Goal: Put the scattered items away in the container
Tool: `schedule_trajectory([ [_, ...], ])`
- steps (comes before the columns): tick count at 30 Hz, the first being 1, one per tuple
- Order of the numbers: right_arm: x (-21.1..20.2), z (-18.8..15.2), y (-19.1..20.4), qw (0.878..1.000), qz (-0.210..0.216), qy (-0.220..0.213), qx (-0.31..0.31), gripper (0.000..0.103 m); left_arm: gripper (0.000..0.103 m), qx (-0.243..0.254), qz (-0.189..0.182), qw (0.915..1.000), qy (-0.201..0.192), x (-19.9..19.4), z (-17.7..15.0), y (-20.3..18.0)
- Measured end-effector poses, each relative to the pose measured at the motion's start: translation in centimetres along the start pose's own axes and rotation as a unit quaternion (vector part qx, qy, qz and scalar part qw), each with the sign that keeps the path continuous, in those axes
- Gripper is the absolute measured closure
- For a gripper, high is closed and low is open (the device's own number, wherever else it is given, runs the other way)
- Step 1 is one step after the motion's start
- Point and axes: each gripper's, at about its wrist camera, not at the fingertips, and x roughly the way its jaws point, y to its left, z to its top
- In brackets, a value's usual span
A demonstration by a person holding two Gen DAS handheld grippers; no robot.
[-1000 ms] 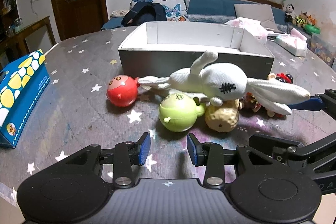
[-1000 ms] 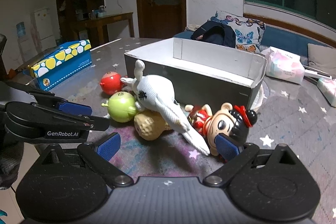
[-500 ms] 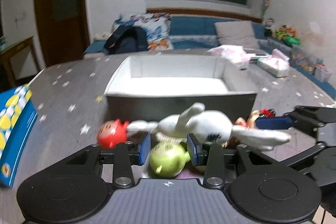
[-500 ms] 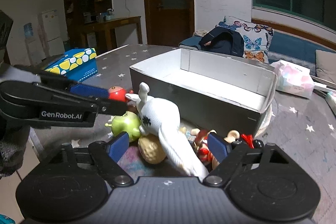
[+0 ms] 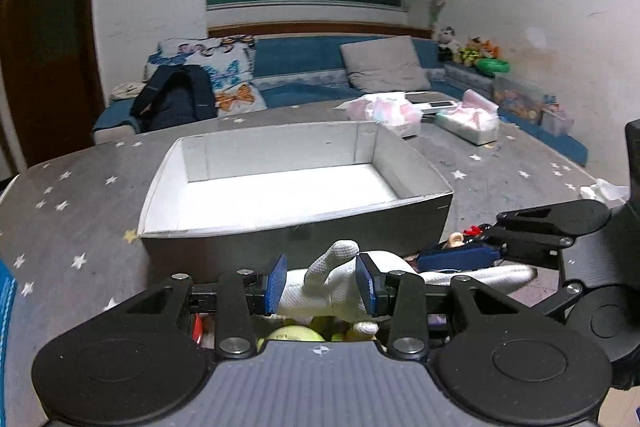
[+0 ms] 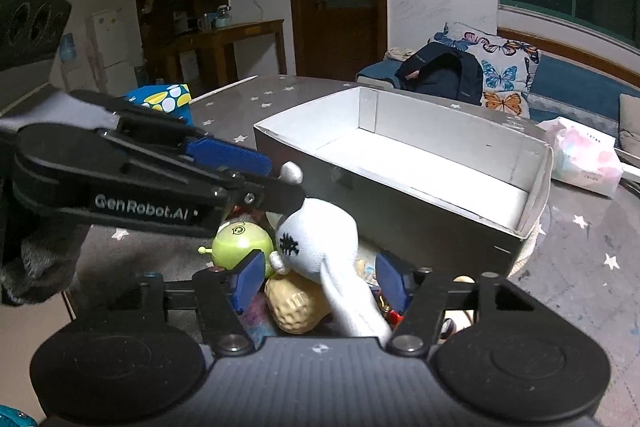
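A white plush rabbit [image 6: 316, 239] lies on a pile of toys in front of the grey open box [image 5: 400, 211]. My left gripper [image 5: 322, 285] is open, its blue pads on either side of the rabbit's upright limb [image 5: 332, 279]. My right gripper [image 6: 320, 275] is open around the rabbit's body and ears. Under the rabbit lie a green round toy [image 6: 240, 243], a tan peanut-shaped toy [image 6: 296, 307] and a red doll, mostly hidden. The box [image 6: 440, 227] is empty.
A blue and yellow tissue box [image 6: 164, 101] stands at the table's left. Pink tissue packs [image 5: 468, 119] lie behind the box on the right. A sofa with a dark backpack [image 5: 176, 99] is beyond the table.
Both grippers have moved forward and down onto the toy pile. The rabbit now sits between the left pads and between the right pads. The red ball toy has dropped out of the left view.
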Motion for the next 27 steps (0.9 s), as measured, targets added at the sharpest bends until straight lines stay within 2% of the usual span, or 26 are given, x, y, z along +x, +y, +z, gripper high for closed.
schedule_trajectory([
  [5,0.3,0.2,-0.5,1.0,0.008,0.005,0.007,0.05,0.062,-0.016,-0.065,0.9978,0.0,0.9,0.2,1.8],
  [10,0.1,0.2,-0.6,1.0,0.012,0.005,0.007,0.055,0.063,-0.053,-0.128,0.9904,0.0,1.1,0.3,3.5],
  [13,0.1,0.2,-0.6,1.0,0.012,0.007,0.003,0.063,0.065,-0.05,-0.13,0.9902,-0.001,1.2,0.3,3.7],
  [16,0.2,0.2,-0.6,1.0,0.013,0.007,0.0,0.063,0.069,-0.058,-0.136,0.9891,0.002,1.4,0.2,4.1],
  [20,0.1,0.3,-0.6,1.0,0.012,0.006,-0.003,0.064,0.085,-0.074,-0.126,0.9893,0.001,1.6,0.0,4.7],
  [22,-0.1,0.4,-0.6,1.0,0.012,0.004,-0.005,0.065,0.089,-0.082,-0.121,0.9893,0.001,1.6,-0.1,4.9],
  [27,-0.5,0.8,-0.7,1.0,0.012,-0.004,-0.01,0.066,0.093,-0.078,-0.112,0.9906,-0.016,0.6,0.0,4.6],
])
